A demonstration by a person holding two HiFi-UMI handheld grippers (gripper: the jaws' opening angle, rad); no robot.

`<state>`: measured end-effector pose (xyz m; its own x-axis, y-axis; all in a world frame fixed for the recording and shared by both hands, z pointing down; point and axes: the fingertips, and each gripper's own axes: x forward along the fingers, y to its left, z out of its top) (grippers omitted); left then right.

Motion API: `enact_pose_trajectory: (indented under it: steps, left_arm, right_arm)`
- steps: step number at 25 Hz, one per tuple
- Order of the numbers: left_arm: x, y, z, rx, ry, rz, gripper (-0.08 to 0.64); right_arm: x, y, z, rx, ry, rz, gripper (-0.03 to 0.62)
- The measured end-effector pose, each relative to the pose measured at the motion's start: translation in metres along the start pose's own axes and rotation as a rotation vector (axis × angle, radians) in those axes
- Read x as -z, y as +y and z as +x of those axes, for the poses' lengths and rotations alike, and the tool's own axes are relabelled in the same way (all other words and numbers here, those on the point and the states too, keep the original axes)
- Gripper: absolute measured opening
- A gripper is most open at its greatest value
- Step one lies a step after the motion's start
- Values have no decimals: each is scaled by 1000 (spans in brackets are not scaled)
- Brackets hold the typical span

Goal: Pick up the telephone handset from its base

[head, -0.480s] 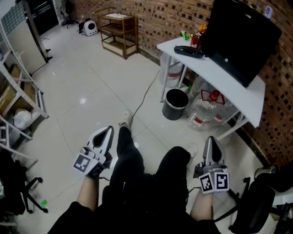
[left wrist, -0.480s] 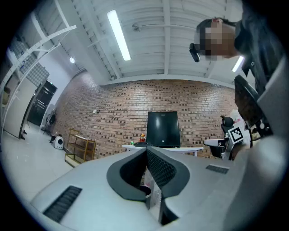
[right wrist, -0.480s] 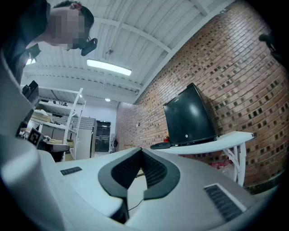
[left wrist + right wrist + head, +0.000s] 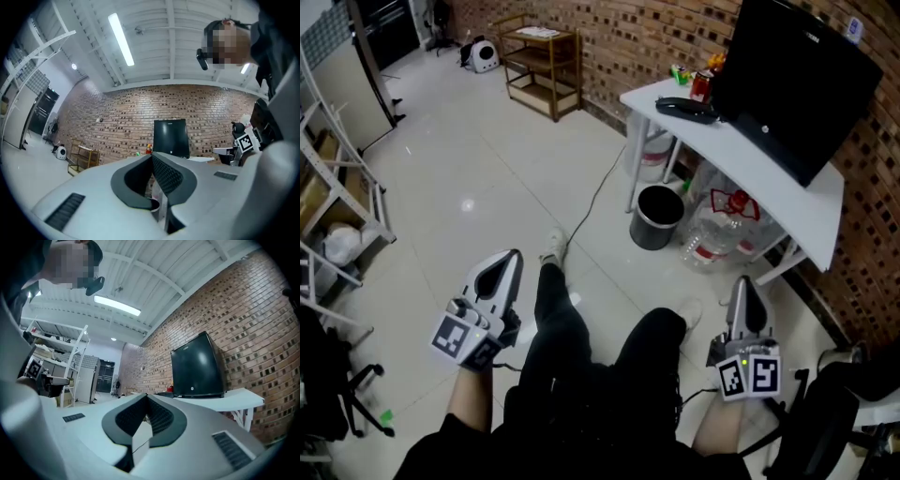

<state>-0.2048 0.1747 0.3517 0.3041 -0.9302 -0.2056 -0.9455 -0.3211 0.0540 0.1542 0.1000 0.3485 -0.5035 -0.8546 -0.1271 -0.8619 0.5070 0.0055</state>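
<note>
The black telephone [image 4: 686,109] lies on the white table [image 4: 741,159] against the brick wall, far ahead at the upper right of the head view; I cannot tell its handset from its base. Both grippers hang over my lap, well short of the table. My left gripper [image 4: 508,259] is shut with nothing in it, and its meshed pads meet at the tip [image 4: 151,157]. My right gripper [image 4: 744,285] is likewise shut and empty, pads together [image 4: 146,398]. The phone is too small to make out in either gripper view.
A black monitor [image 4: 797,75] stands on the table behind the phone, also seen as the monitor [image 4: 171,136] and the monitor [image 4: 197,366]. Under the table are a black bin [image 4: 656,216] and water bottles [image 4: 722,225]. A wooden shelf [image 4: 539,61] is far left; a cable runs across the floor.
In the head view both grippers have drifted a little lower, the left one also slightly leftward. Both stay shut and empty.
</note>
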Motion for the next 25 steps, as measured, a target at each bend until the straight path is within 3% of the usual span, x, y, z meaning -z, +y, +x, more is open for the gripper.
enact_pose_trajectory:
  steps: [7,14,18,25]
  left_arm:
    - [28,8,33,26,46,-1,3]
    - [47,26,91,23,56,-3,3]
    - [57,32,118,29,68,-27,3]
    - [48,54,176,54,43,2,3]
  right_arm:
    - [28,-9,28,-12,59,11,9]
    - [43,-28,68,-32,56,36,9]
    - [45,-41,86,-38,45,44,9]
    - [25,-67,126,-8,-8,24,9]
